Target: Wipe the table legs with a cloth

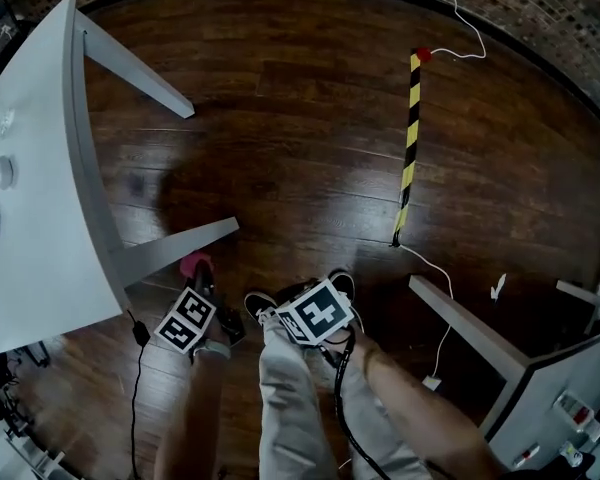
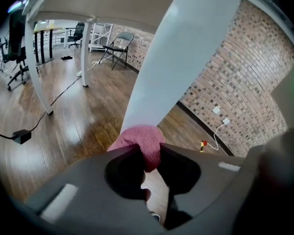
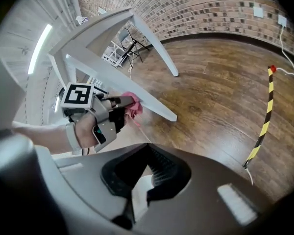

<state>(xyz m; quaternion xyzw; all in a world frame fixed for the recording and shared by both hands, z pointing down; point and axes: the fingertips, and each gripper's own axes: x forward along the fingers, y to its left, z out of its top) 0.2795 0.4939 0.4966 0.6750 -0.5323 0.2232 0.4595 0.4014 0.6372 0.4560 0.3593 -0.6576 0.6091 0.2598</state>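
Observation:
A pink cloth (image 1: pixel 193 264) (image 2: pixel 139 143) is clamped in my left gripper (image 1: pixel 199 276) (image 2: pixel 149 155), which is shut on it. The cloth presses against the near slanted white leg (image 1: pixel 170 248) (image 2: pixel 171 67) of the white table (image 1: pixel 40 198), low down by its foot. The right gripper view shows that left gripper (image 3: pixel 118 106) with the cloth (image 3: pixel 133 105) against the leg (image 3: pixel 152 104). My right gripper (image 1: pixel 290 318) (image 3: pixel 146 173) is shut with nothing in it, held over the person's knees and pointing toward the leg.
The table's far leg (image 1: pixel 135 68) slants out at upper left. A yellow-black striped strip (image 1: pixel 410 148) and a white cable (image 1: pixel 460 28) lie on the wood floor. Another white table (image 1: pixel 540 368) stands at lower right. A black cable (image 1: pixel 135 368) runs beside the left arm.

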